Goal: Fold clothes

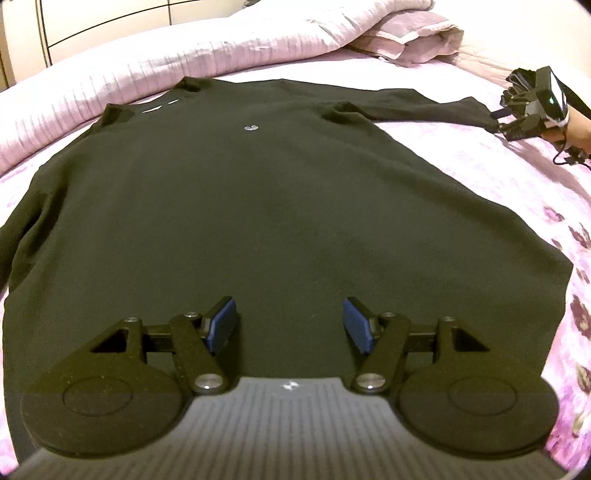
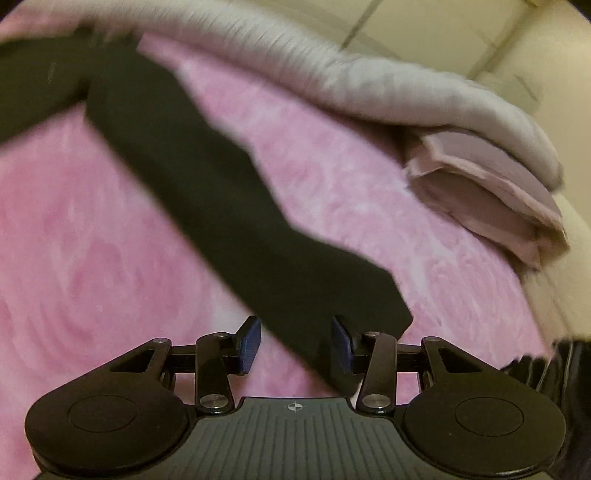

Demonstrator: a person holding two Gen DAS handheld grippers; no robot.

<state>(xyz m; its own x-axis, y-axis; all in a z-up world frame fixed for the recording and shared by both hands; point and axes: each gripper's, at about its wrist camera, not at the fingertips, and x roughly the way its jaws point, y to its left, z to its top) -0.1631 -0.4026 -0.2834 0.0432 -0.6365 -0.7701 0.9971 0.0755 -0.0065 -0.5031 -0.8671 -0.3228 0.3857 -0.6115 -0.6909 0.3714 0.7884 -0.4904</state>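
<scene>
A bed covered in a pink floral sheet (image 1: 517, 192) fills both views; along its far side lies a bunched pale quilt (image 1: 184, 55), with a folded mauve pillowcase or cloth (image 1: 417, 40) tucked against it, and cream cabinet doors (image 1: 74, 22) stand behind; spread flat on the sheet is a black long-sleeved shirt (image 1: 258, 206), its long axis running from the hem just under the left wrist camera away to the collar at the far side, so the neck points toward the quilt; a small pale logo (image 1: 251, 127) sits on the chest and a few white marks lie near the collar; 1 sleeve (image 2: 207, 192) stretches out sideways from the shoulder toward the shirt's right, lying flat as a long dark band on the sheet, its cuff end nearest the right wrist camera; the other sleeve hangs off the left edge of the view and is mostly cut off; the left gripper (image 1: 290, 325) hovers over the hem with its 2 blue pads apart and nothing between them; the right gripper (image 2: 295, 343) is at the sleeve's cuff, jaws apart, the cuff lying between the pads and close against the right-hand one, though the blur leaves contact unclear; a hand (image 1: 576, 129) holds that gripper.
</scene>
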